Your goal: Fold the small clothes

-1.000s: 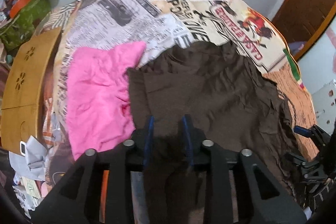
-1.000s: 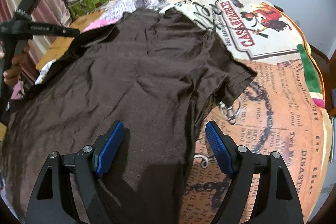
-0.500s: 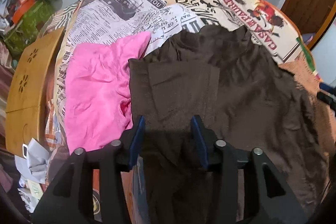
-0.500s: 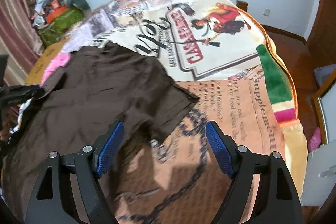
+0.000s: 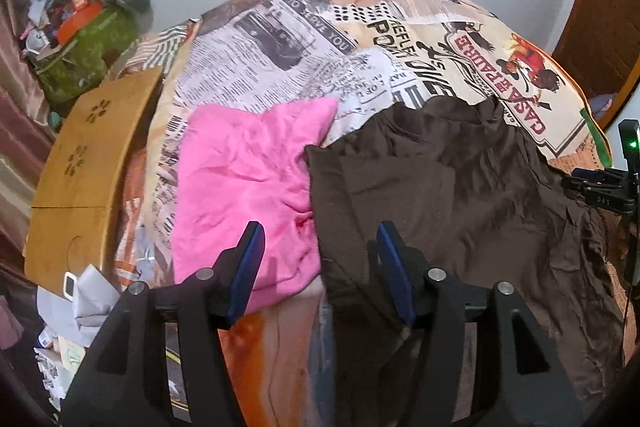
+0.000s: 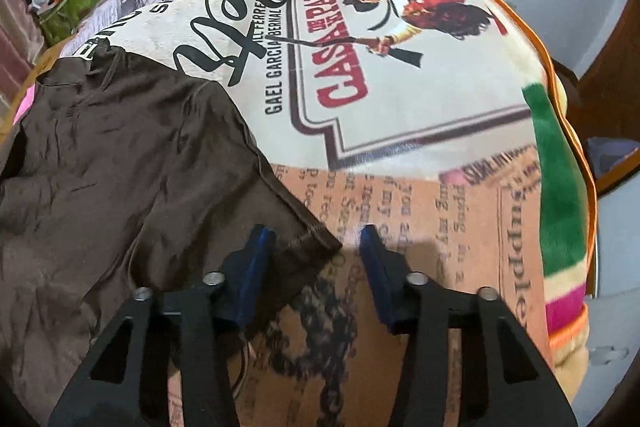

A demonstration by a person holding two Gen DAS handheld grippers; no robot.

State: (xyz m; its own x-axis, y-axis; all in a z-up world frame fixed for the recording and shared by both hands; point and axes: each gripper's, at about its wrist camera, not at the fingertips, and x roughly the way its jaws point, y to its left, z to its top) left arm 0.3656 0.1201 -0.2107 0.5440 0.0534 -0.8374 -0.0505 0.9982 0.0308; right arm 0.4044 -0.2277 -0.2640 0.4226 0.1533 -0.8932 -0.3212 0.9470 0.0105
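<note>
Brown shirt (image 6: 120, 163) spread on printed bed blanket (image 6: 400, 107), soft, limp, best pinched at sleeve hem (image 6: 316, 239); right claw (image 6: 316, 281) closing around it, left claw (image 5: 320, 267) opening, empty.

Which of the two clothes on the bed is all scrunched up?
The pink garment. It lies bunched in a crumpled heap at the left of the left wrist view, while the brown shirt beside it is spread out mostly flat across the printed blanket.
</note>
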